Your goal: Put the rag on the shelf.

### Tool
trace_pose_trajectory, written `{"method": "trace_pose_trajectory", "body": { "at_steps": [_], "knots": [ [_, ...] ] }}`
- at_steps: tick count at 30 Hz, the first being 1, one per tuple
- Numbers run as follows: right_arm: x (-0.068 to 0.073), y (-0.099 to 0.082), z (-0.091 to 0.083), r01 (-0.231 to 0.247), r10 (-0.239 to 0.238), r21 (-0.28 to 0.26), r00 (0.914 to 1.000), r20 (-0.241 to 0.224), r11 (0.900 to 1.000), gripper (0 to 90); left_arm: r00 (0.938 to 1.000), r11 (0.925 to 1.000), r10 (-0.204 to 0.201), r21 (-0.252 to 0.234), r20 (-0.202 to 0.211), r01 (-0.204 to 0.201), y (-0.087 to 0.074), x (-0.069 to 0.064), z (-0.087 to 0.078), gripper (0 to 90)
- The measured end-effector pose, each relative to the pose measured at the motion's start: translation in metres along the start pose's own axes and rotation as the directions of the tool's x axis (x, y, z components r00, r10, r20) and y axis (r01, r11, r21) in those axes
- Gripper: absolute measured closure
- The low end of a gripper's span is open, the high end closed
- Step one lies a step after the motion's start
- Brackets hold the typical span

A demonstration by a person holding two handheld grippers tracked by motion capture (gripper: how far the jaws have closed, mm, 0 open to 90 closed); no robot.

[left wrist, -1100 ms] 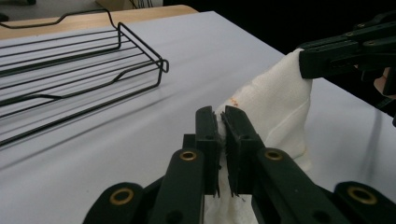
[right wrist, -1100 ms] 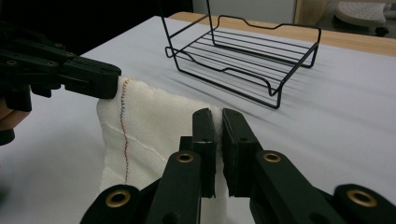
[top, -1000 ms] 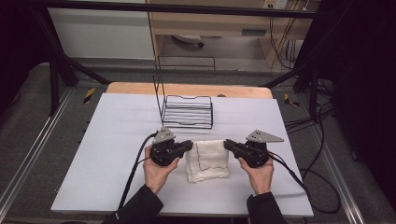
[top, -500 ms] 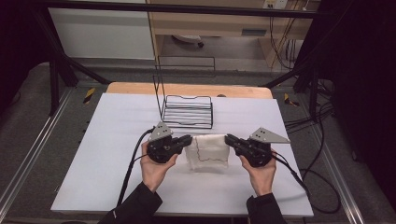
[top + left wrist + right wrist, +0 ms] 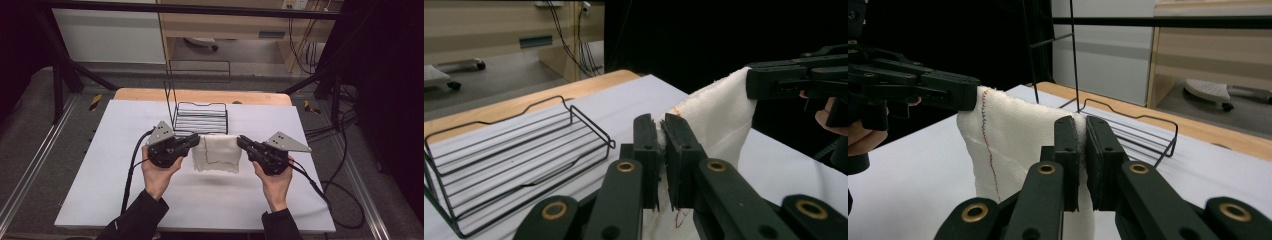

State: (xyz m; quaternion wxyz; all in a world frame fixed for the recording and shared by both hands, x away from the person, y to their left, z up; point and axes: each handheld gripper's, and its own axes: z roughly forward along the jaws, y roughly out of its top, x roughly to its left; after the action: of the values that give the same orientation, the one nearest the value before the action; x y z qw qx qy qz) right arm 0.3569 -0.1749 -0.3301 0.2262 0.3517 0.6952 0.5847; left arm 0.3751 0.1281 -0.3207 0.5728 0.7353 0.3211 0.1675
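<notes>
A folded white cloth [image 5: 217,152] with a thin red stitched line hangs in the air above the white table top [image 5: 100,165], stretched between both grippers. My left gripper [image 5: 198,138] is shut on its upper left corner and my right gripper [image 5: 239,140] on its upper right corner. In the left gripper view the cloth [image 5: 716,115] runs from my own jaws across to the right gripper [image 5: 751,82]. From the right gripper view the cloth [image 5: 1013,145] drapes down from the left gripper [image 5: 973,95] at the left. A black wire basket [image 5: 200,117] stands just behind the cloth.
The wire basket [image 5: 509,155] has a tall wire handle [image 5: 197,72] rising at its back. A wooden strip [image 5: 200,96] edges the far side of the table. Cables [image 5: 132,165] trail from both grippers toward the near edge. Black frame bars and floor rails flank the table.
Both grippers have risen and carried the cloth up off the table; it now hangs free and casts a shadow beneath, closer to the basket.
</notes>
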Motion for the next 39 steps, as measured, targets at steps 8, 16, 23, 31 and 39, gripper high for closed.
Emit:
{"method": "trace_pose_trajectory", "body": {
  "at_steps": [8, 16, 23, 31, 39],
  "knots": [
    [0.007, 0.014, 0.005, 0.014, -0.014, -0.044, 0.9999, 0.006, 0.9989, 84.7, 0.9999, 0.9993, 0.007, -0.037, -0.013, -0.007, 0.013, 0.004, -0.009, 84.5],
    [0.013, 0.029, 0.008, 0.036, -0.035, -0.086, 0.9993, 0.015, 0.9956, 84.7, 0.9996, 0.9966, 0.01, -0.081, -0.025, -0.012, 0.026, 0.007, -0.017, 84.5],
    [0.016, 0.043, 0.011, 0.04, -0.039, -0.119, 0.9992, 0.012, 0.9921, 84.8, 0.9993, 0.9936, 0.016, -0.111, -0.034, -0.019, 0.038, 0.01, -0.023, 84.6],
    [0.017, 0.057, 0.014, 0.052, -0.05, -0.144, 0.9986, 0.018, 0.9881, 84.8, 0.9988, 0.9897, 0.02, -0.141, -0.044, -0.026, 0.052, 0.015, -0.027, 84.6],
    [0.018, 0.075, 0.019, 0.067, -0.063, -0.174, 0.9976, 0.028, 0.9825, 84.8, 0.9985, 0.9854, 0.02, -0.168, -0.051, -0.028, 0.067, 0.02, -0.03, 84.6]
  ]
}}
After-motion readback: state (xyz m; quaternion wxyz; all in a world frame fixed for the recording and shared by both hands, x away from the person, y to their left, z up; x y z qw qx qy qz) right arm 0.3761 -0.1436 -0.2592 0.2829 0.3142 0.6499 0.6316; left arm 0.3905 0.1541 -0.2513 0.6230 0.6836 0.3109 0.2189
